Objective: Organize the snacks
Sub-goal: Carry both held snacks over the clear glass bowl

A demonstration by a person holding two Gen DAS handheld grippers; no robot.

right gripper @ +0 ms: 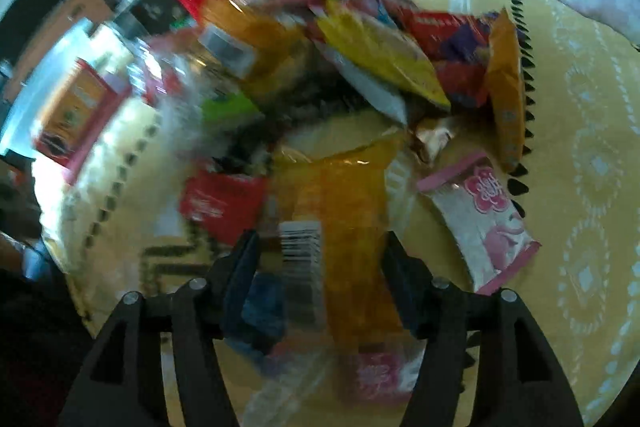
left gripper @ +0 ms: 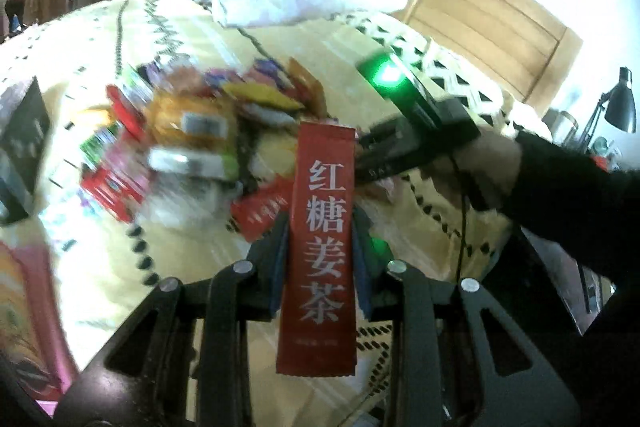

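We have the left gripper (left gripper: 320, 223) clamped on a red tea sachet (left gripper: 320, 227), held upright above the snack pile (left gripper: 192, 143) on the yellow cloth (left gripper: 100, 75). Sorting step — one item picked, needs a drop spot. Right gripper (right gripper: 320, 239) jaws wide over an orange packet (right gripper: 348, 211) — we'd say close on it next, but it's blurry.

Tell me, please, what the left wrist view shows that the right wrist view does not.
Only the left wrist view shows the red tea sachet clamped in the left gripper, and the wooden door. Only the right wrist view shows the pink-and-white packet and the open right gripper over an orange packet. Both show the snack pile on the yellow cloth.
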